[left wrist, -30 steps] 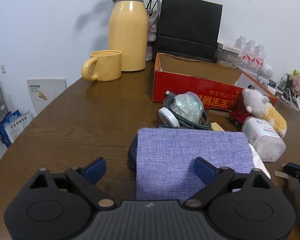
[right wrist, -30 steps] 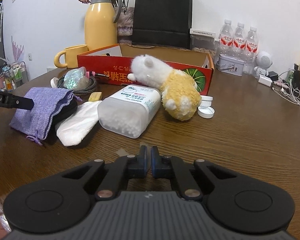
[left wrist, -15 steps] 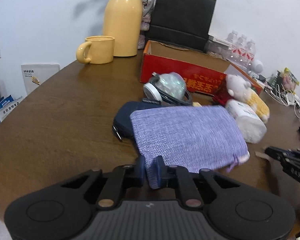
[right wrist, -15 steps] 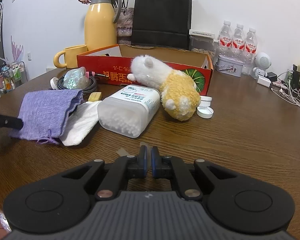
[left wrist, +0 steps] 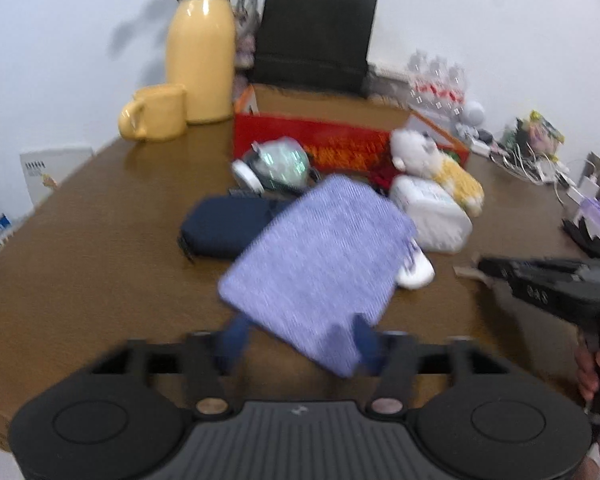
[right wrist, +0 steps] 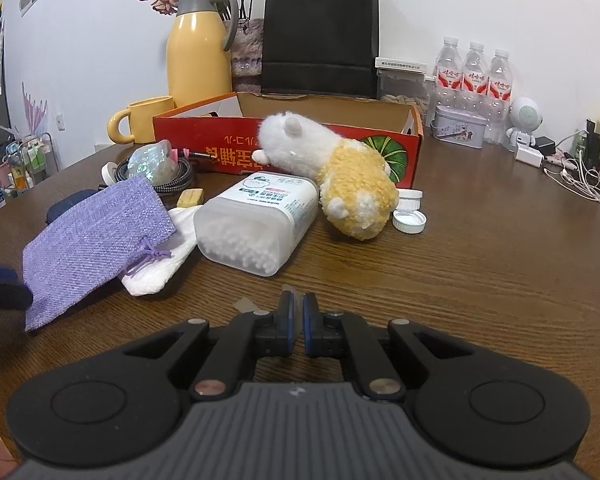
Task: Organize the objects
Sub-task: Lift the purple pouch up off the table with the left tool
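Partly blurred: left tool (left wrist: 296, 338) opening | purple pouch (left wrist: 320, 264) corner between

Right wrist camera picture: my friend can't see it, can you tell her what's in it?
A shut right gripper rests low over a brown wooden table, holding nothing. Ahead lie a purple cloth pouch, a tipped-over tub of cotton swabs and a white-and-yellow plush toy leaning on a red cardboard box.

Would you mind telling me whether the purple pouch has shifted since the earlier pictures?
Yes. In the right wrist view the purple pouch has slid nearer the camera and away from the red box, uncovering the white packet.
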